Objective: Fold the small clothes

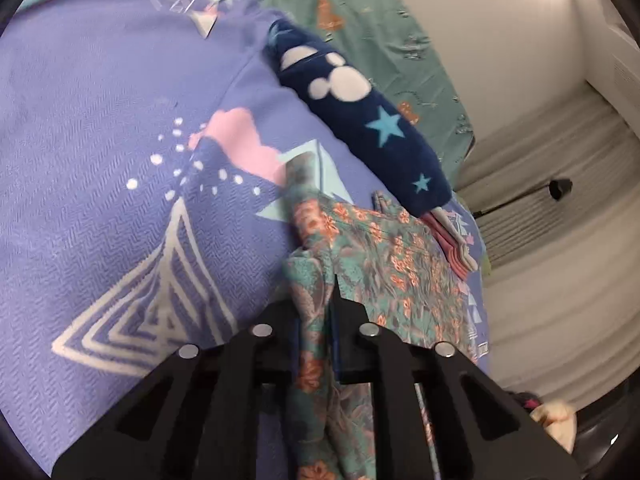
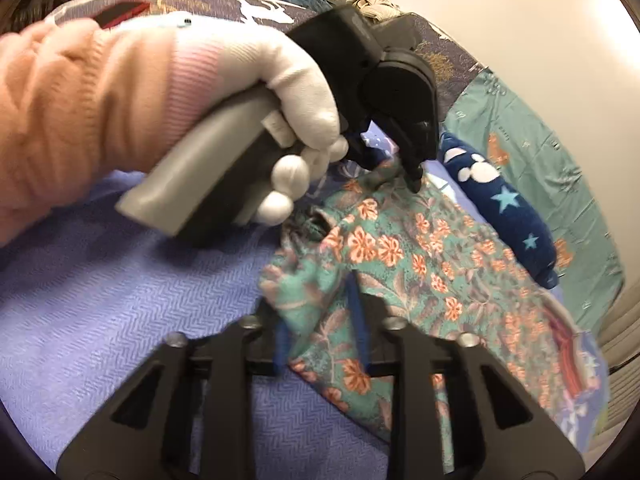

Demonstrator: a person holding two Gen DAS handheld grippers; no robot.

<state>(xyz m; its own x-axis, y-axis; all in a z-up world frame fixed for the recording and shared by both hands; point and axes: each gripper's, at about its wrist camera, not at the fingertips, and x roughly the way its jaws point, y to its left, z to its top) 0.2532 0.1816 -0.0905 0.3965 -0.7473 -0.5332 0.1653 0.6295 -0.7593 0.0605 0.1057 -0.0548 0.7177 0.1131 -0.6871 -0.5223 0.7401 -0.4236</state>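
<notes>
A small teal garment with orange flowers (image 2: 420, 256) lies on a purple patterned bedspread (image 2: 120, 280); it also shows in the left wrist view (image 1: 384, 264). My left gripper (image 1: 316, 312) is shut on one edge of the floral garment and lifts it; in the right wrist view this gripper (image 2: 400, 168) is held by a white-gloved hand (image 2: 288, 80). My right gripper (image 2: 316, 320) is shut on another bunched edge of the floral garment, close to the camera.
A navy fleece item with white shapes and blue stars (image 1: 360, 112) lies past the garment, and shows in the right wrist view (image 2: 504, 204). A teal cloth (image 1: 380, 40) lies beyond it. A folded pink-edged item (image 1: 452, 236) sits by the bedspread's right edge. A white wall (image 2: 520, 20) is behind.
</notes>
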